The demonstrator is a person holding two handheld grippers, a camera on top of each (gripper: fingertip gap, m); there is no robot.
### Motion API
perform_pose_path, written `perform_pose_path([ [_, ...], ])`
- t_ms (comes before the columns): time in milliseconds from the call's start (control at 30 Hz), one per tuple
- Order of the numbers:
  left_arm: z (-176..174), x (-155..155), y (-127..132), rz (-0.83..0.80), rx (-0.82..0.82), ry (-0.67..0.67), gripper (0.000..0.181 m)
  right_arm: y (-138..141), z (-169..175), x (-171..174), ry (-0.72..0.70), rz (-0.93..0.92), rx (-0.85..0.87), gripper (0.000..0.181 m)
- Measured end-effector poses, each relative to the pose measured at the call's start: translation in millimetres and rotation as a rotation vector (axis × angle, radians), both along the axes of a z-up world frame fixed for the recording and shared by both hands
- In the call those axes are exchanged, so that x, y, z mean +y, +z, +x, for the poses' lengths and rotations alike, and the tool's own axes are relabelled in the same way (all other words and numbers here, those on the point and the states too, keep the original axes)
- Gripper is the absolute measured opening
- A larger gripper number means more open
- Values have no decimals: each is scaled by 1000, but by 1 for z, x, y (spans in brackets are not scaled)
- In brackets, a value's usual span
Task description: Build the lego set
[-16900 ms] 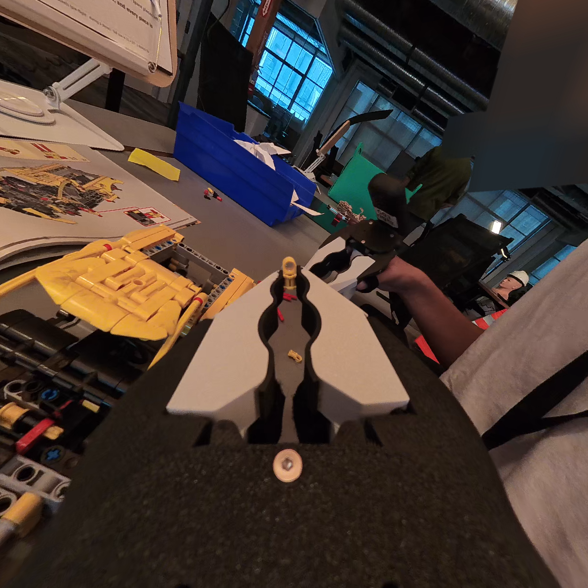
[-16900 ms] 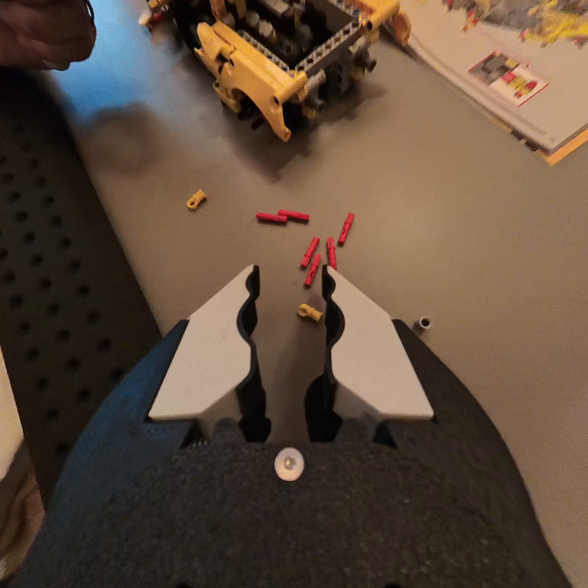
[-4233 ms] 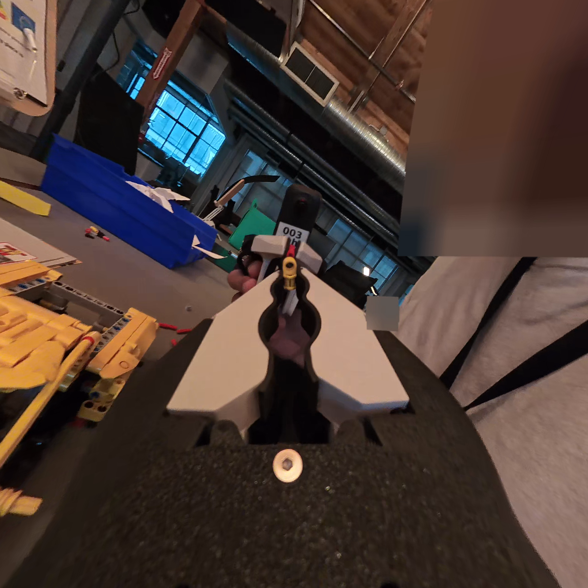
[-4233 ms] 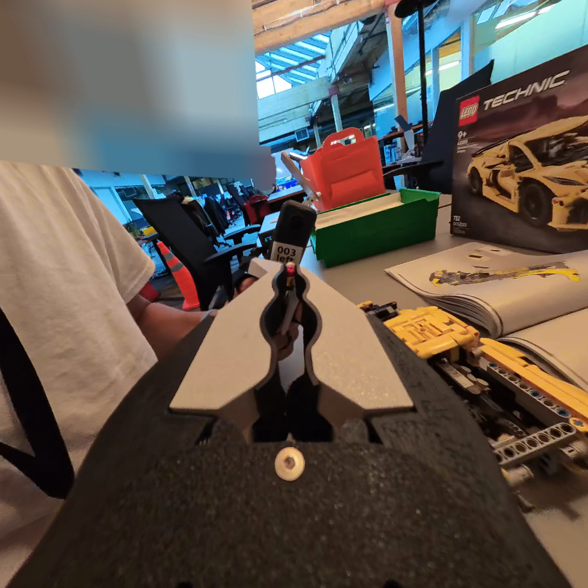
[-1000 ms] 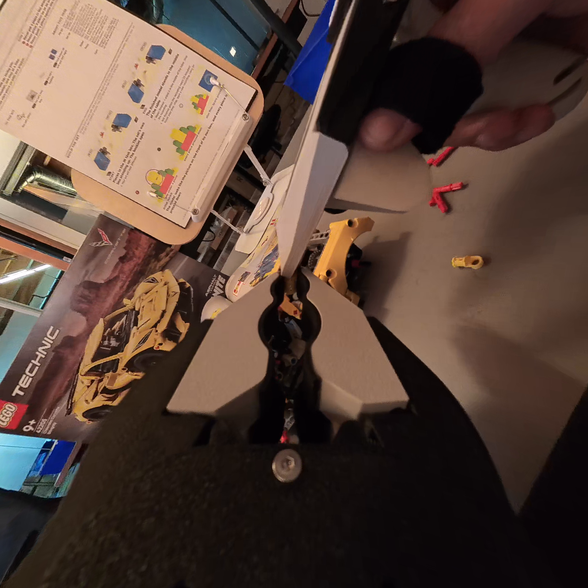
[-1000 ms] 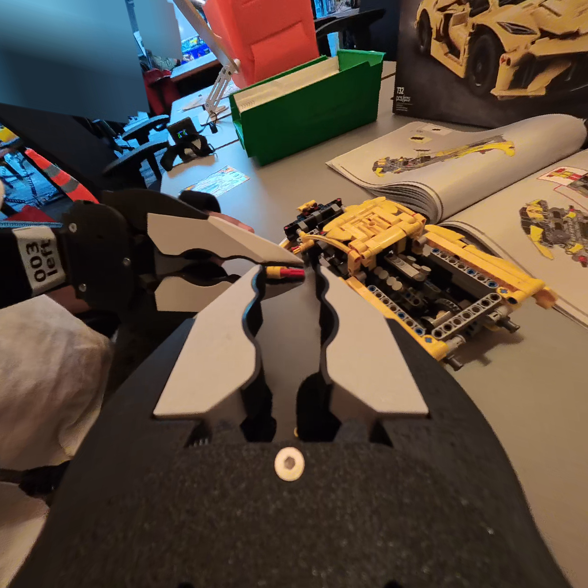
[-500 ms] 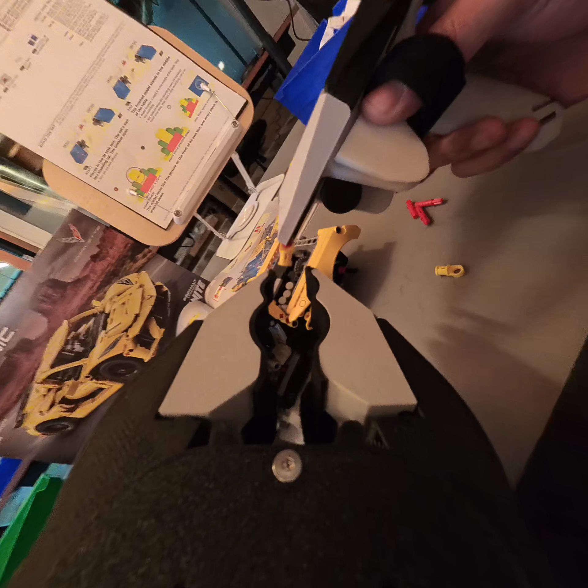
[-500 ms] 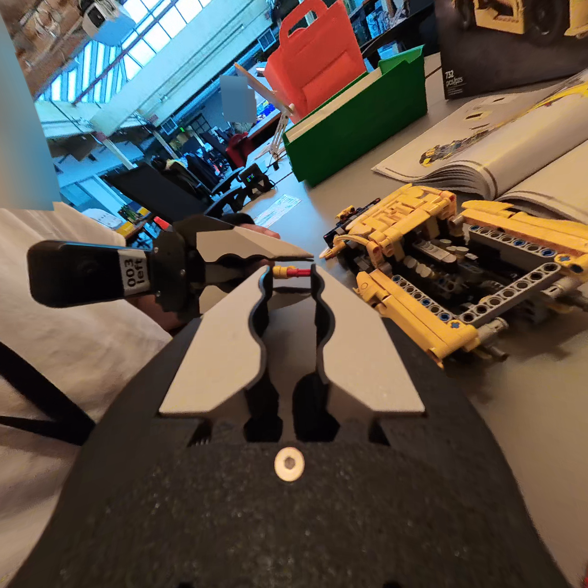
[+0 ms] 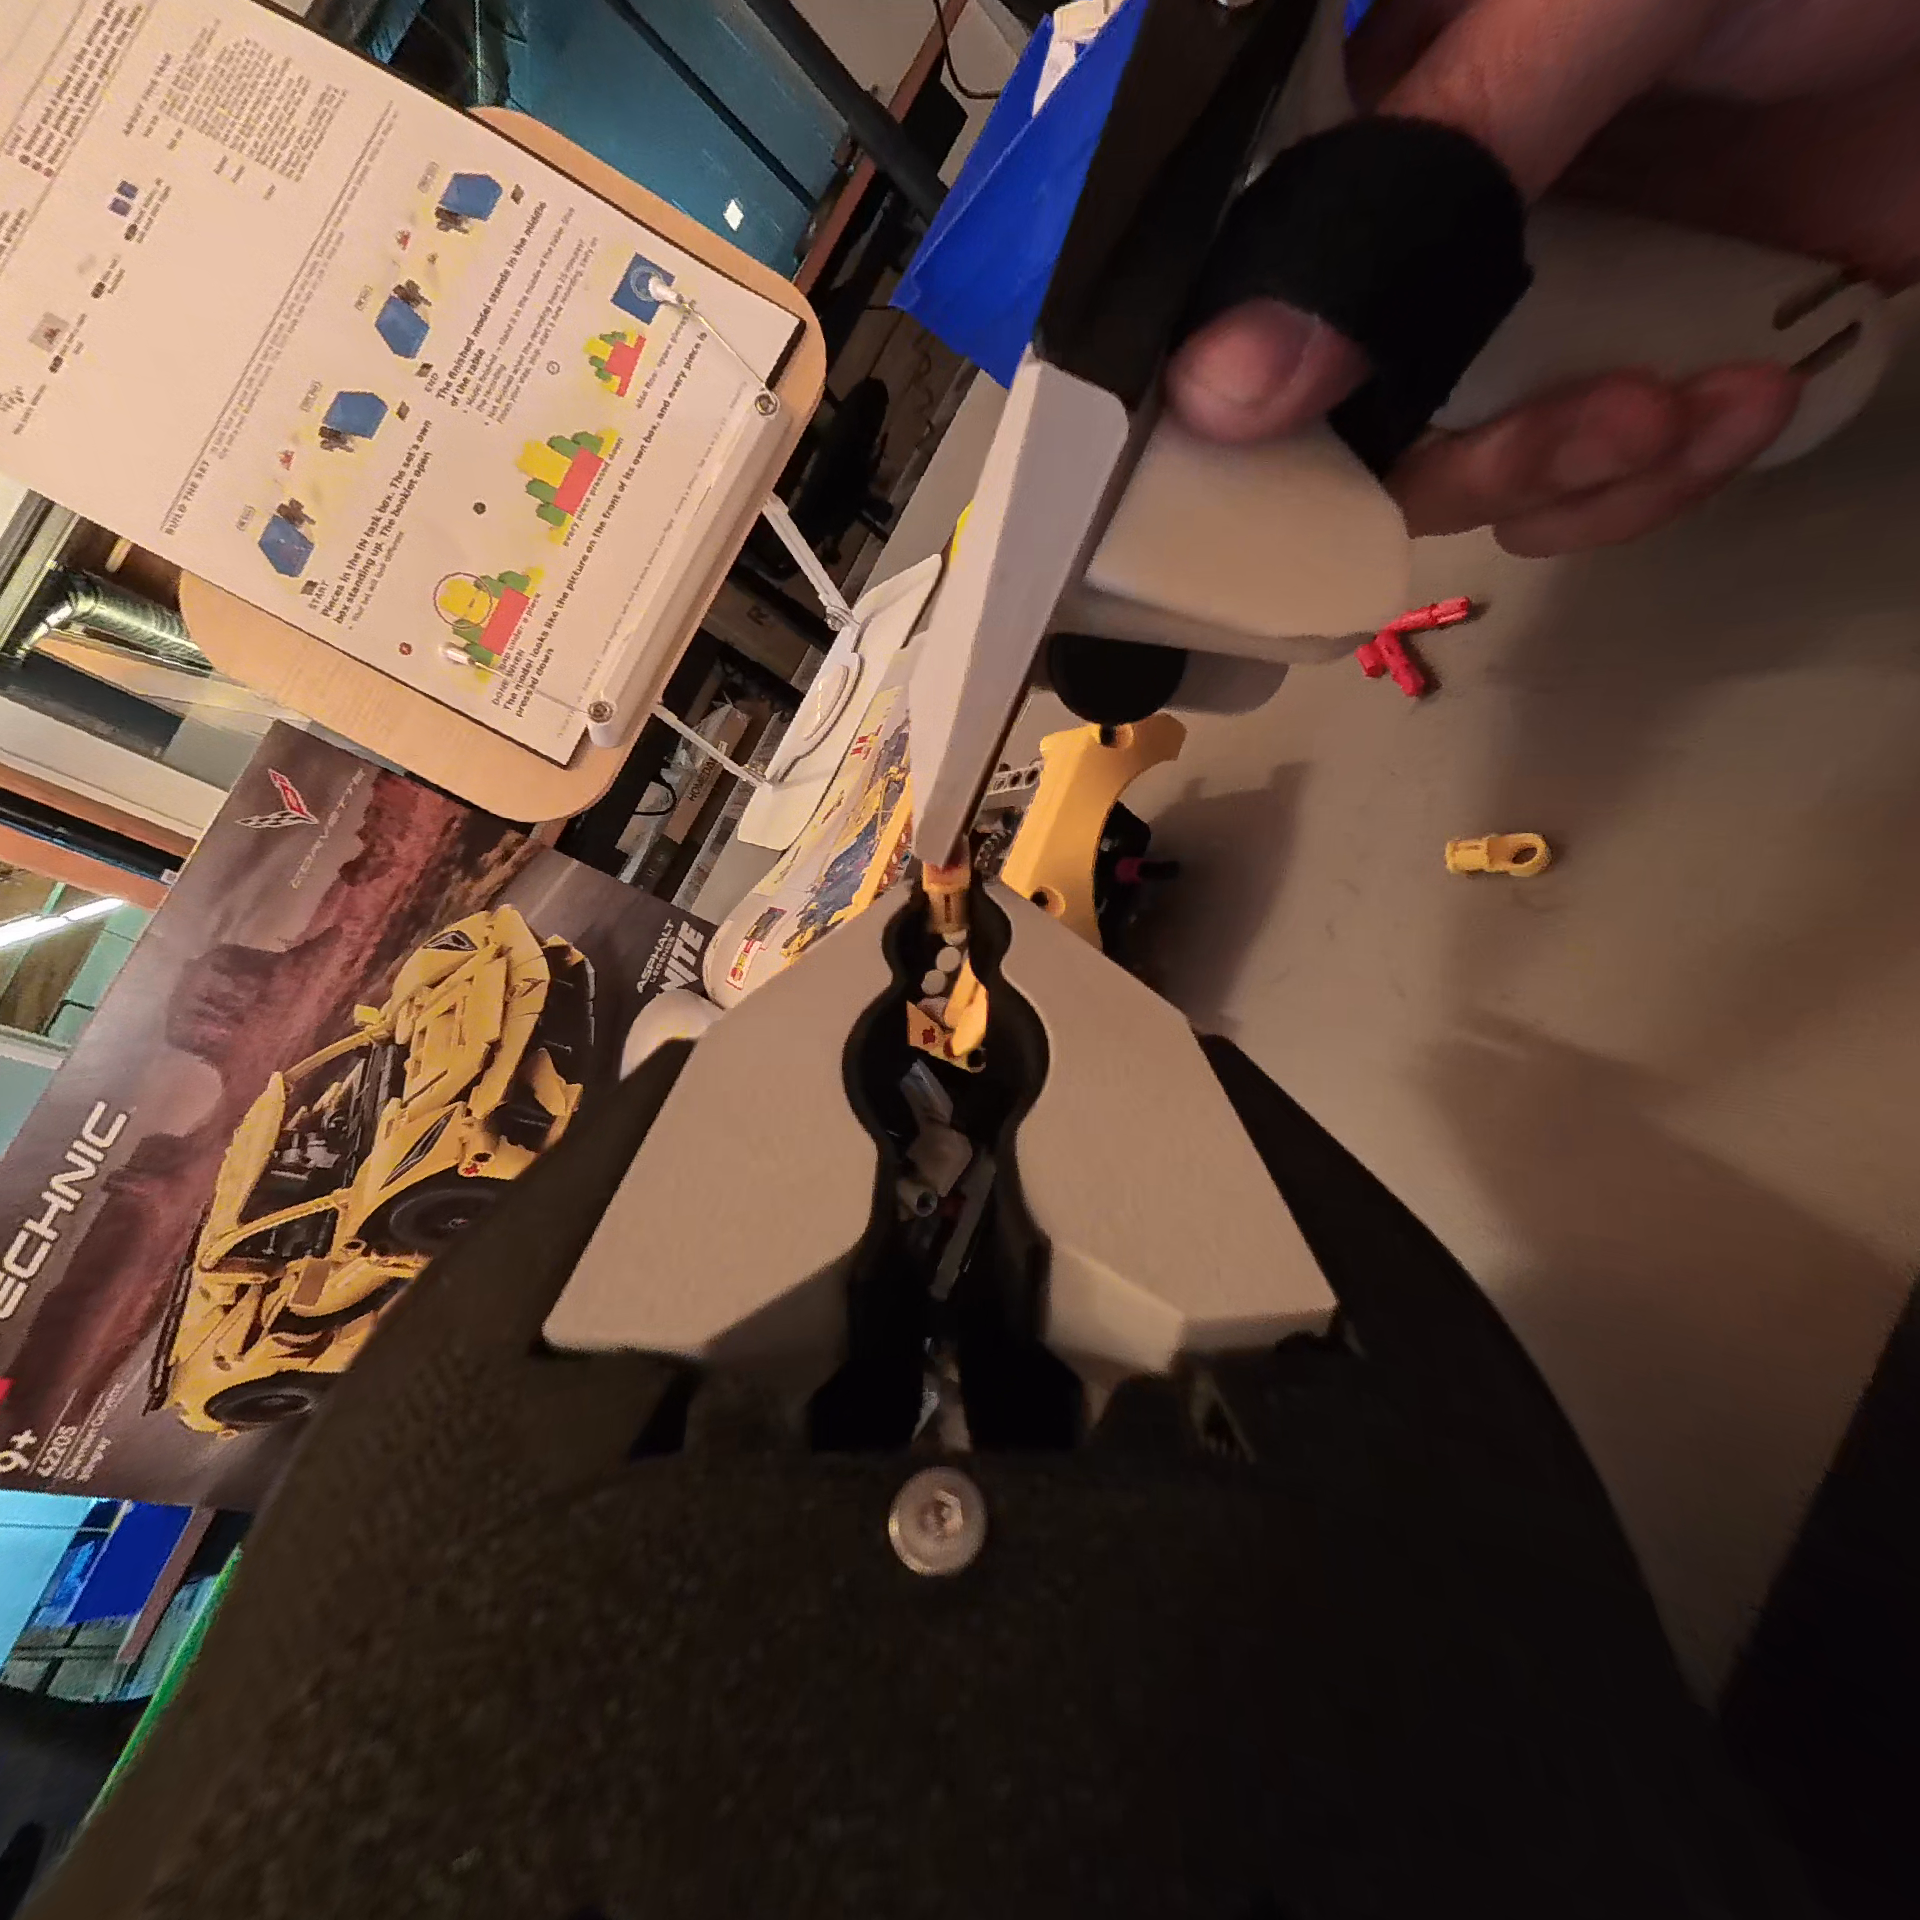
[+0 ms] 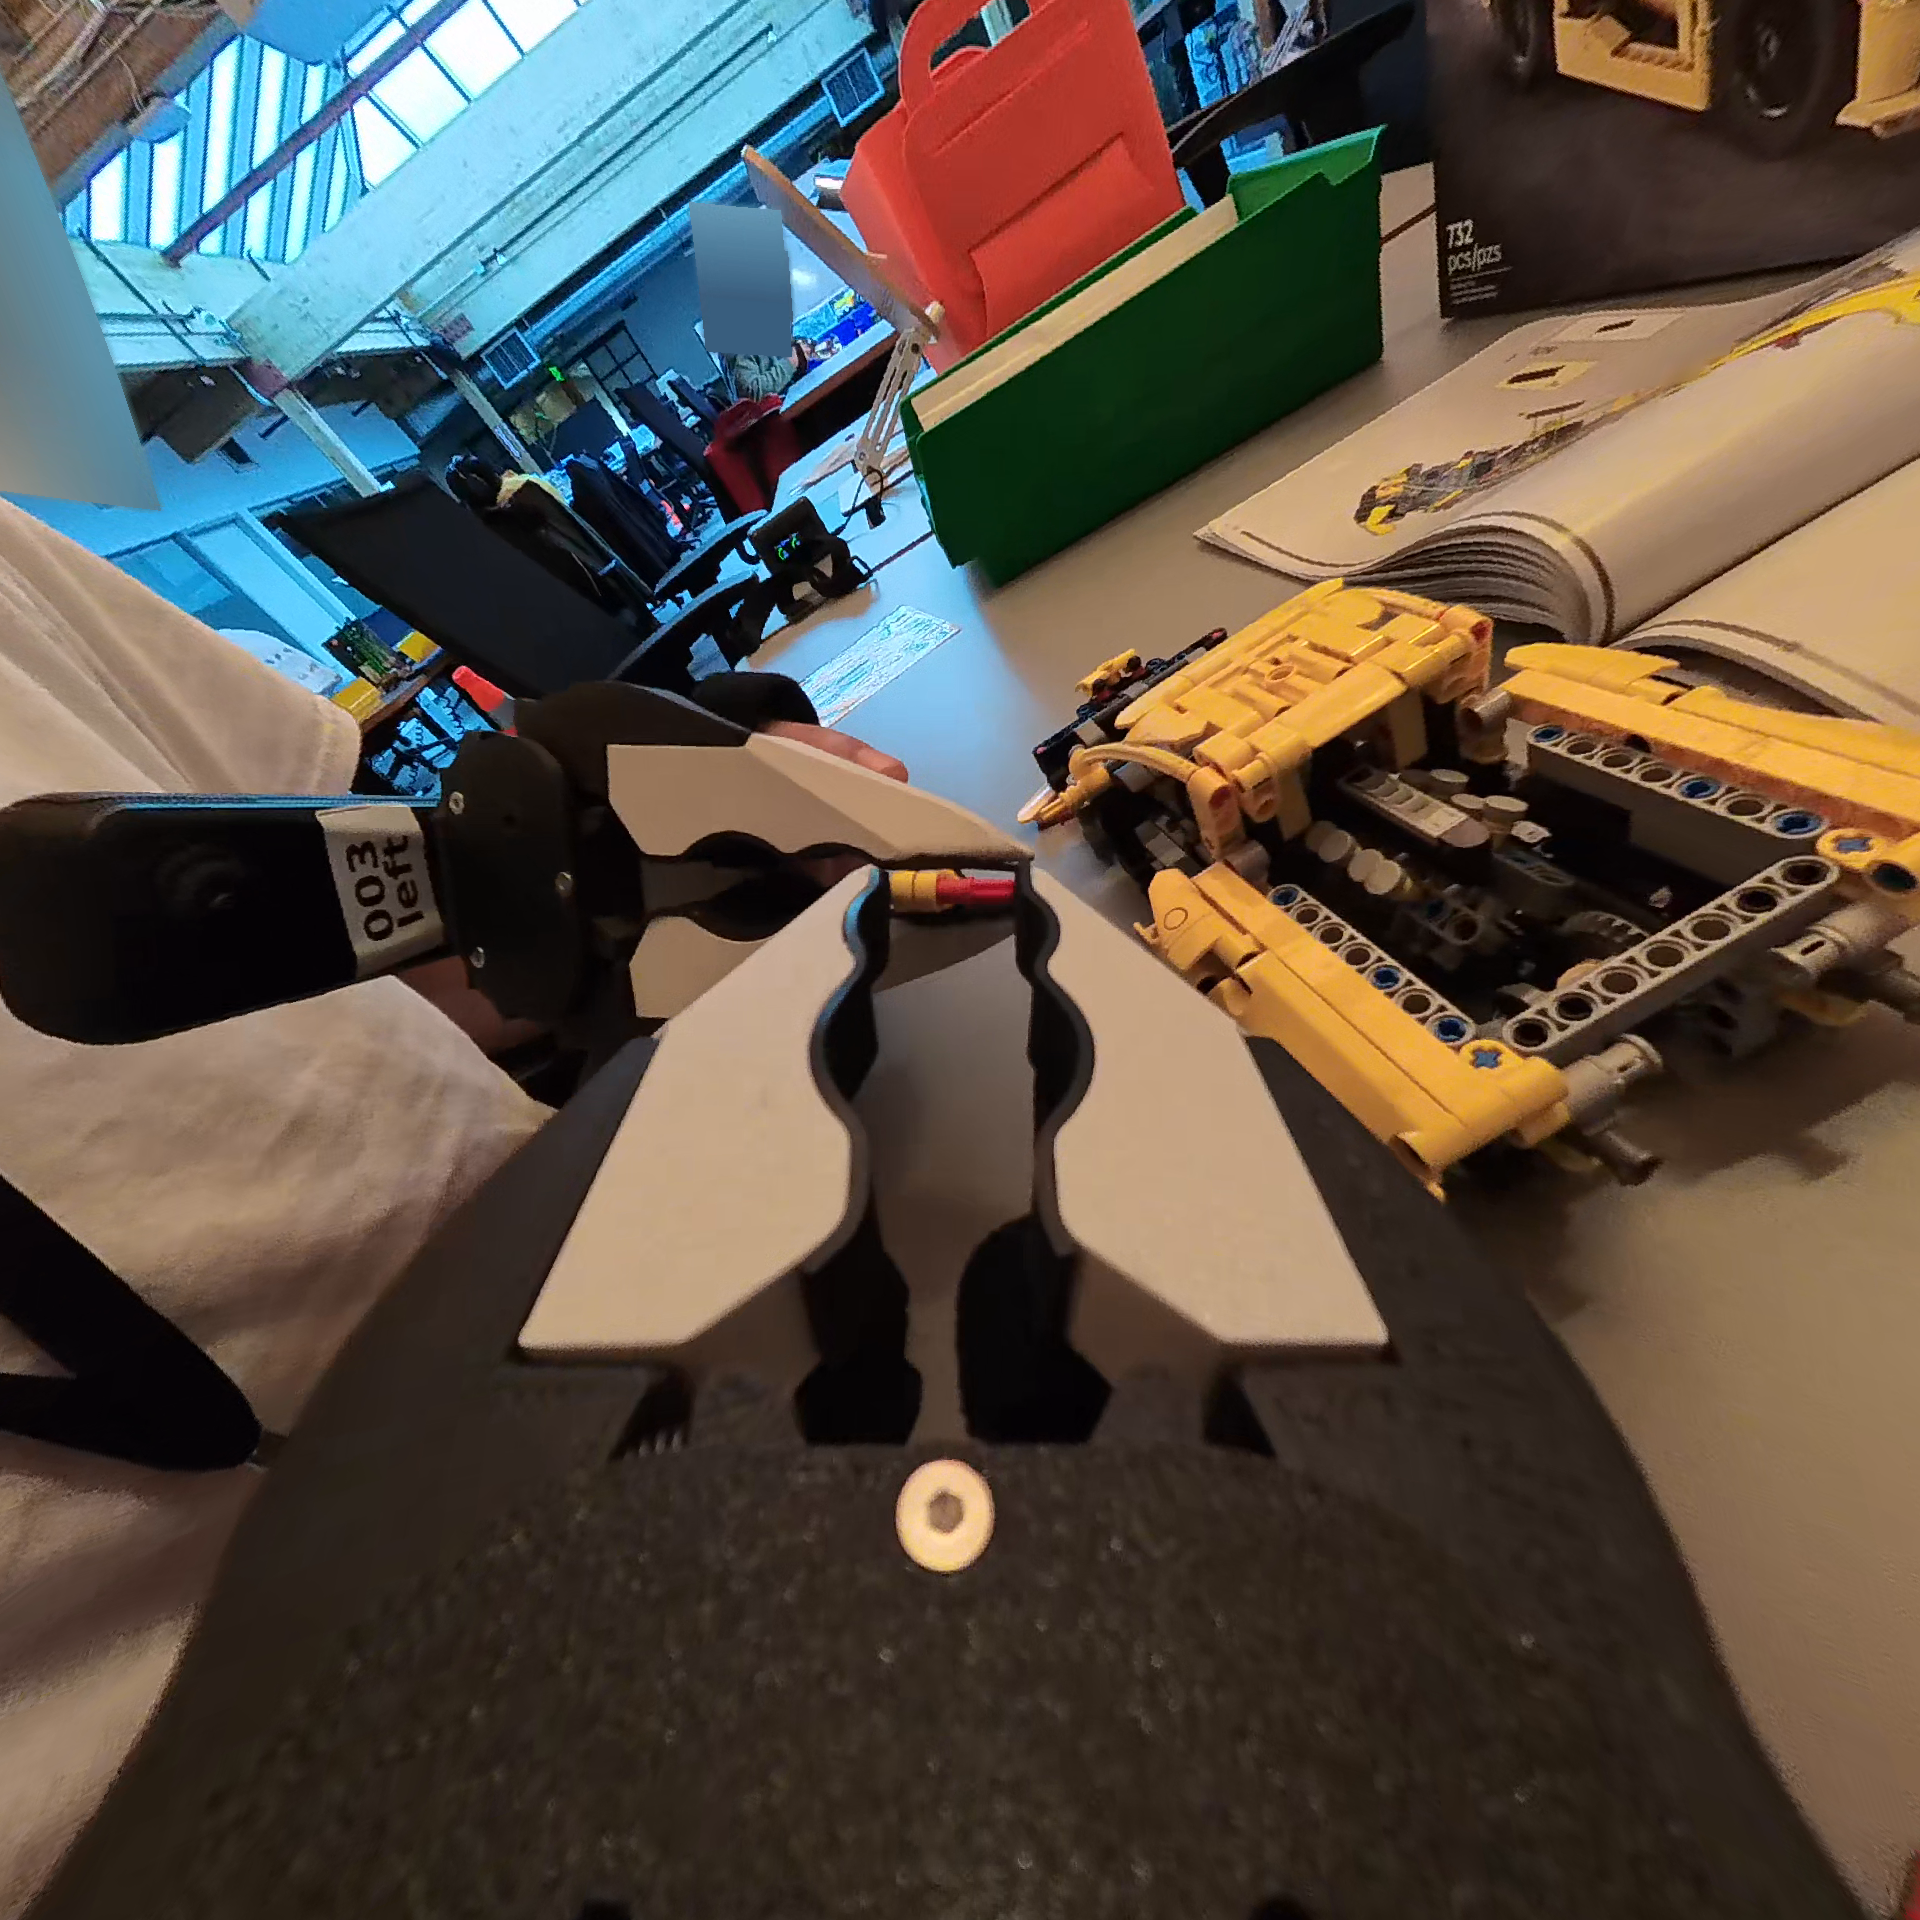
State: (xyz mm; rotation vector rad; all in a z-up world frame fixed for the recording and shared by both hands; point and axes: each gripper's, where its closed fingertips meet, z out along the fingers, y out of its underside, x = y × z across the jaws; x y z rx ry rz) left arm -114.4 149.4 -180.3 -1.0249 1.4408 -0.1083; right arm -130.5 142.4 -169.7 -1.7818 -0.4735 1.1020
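Both close wrist views share the yellow model [image 9: 1081,790] [image 10: 1351,831].

Left hand-held gripper [image 9: 948,914]: fingers [image 9: 769,1164] smooth matt grey plastic, inner edges lined black; body black, coarse, grainy finish; one bright metal screw [image 9: 935,1536] at centre. Right hand-held gripper [image 10: 951,894]: same matt grey fingers [image 10: 717,1153] and rough black body. Yellow connector [image 10: 916,889] and red pin [image 10: 971,888]: glossy plastic. Car model [image 10: 1455,862]: smooth, slightly shiny yellow and grey plastic. Tabletop [image 10: 1714,1351]: matt grey, smooth. Instruction book [image 10: 1621,488]: paper, satin sheen. Clipboard [image 9: 499,686]: pale wood, paper sheet. Shirt [image 10: 177,1039]: white cloth. Green bin [image 10: 1143,416]: smooth plastic.
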Motion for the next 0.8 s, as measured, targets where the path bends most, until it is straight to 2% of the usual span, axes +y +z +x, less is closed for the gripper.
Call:
perform_pose_path([
  [267, 1, 1, 1, -17, -24, -9, 6, 1, 2, 1, -23, 19, -14, 22],
  [467, -1, 10, 1, -42, -36, 29, 6, 10, 12, 2, -92, 102, -57, 22],
  [567, -2, 13, 6, -84, -72, 35, 7, 17, 18, 2, -126, 133, -27, 22],
  [700, -4, 13, 12, -78, -104, 36, 7, 24, 23, 3, -115, 68, 116, 22],
  [800, -4, 12, 14, -77, -115, 31, 7, 32, 27, 3, -145, 124, 111, 22],
])
